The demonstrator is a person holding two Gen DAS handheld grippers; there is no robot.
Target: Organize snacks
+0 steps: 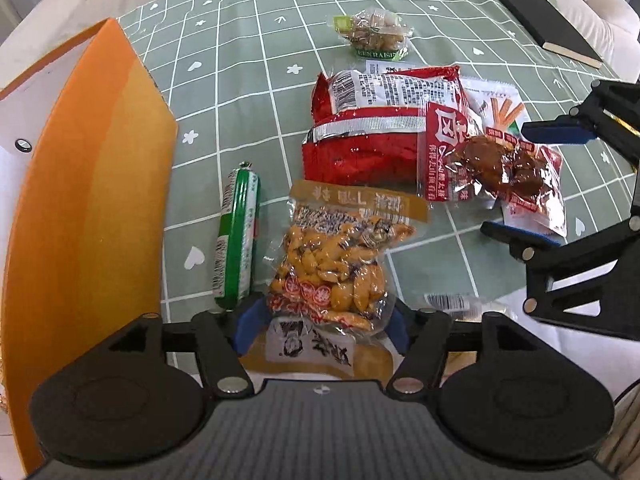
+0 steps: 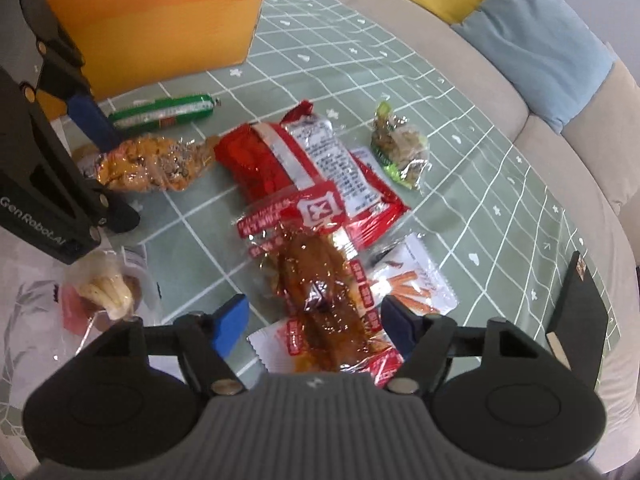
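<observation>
Orange cardboard marks the box (image 1: 92, 184) standing at the left edge of the surface (image 1: 240, 92), which wears a green cloth with a white grid. Just right of the box lies a green sausage stick (image 1: 238, 236), and beside that a clear bag of yellow broad beans (image 1: 336, 264).

The left hand-held gripper (image 1: 320, 326) has its blue pads on either side of the near end of the bean bag, jaws partly open; the left wrist view does not settle whether the pads actually press the bag.

Past the beans sits a big red packet (image 1: 372, 128), with a clear pouch of brown braised meat (image 1: 500, 168) overlapping its right side and a white packet printed with orange sticks (image 1: 496, 108) beneath. Further off lies a small raisin-and-nut pack (image 1: 372, 34), and a black notebook (image 1: 540, 20) rests at the far right.

The right hand-held gripper (image 2: 316, 326) is spread wide, its pads (image 2: 230, 322) flanking the near end of the meat pouch without closing on it. In the right wrist view, a clear pouch with a pale snack (image 2: 108, 292) lies near the left gripper, at the surface's edge.
</observation>
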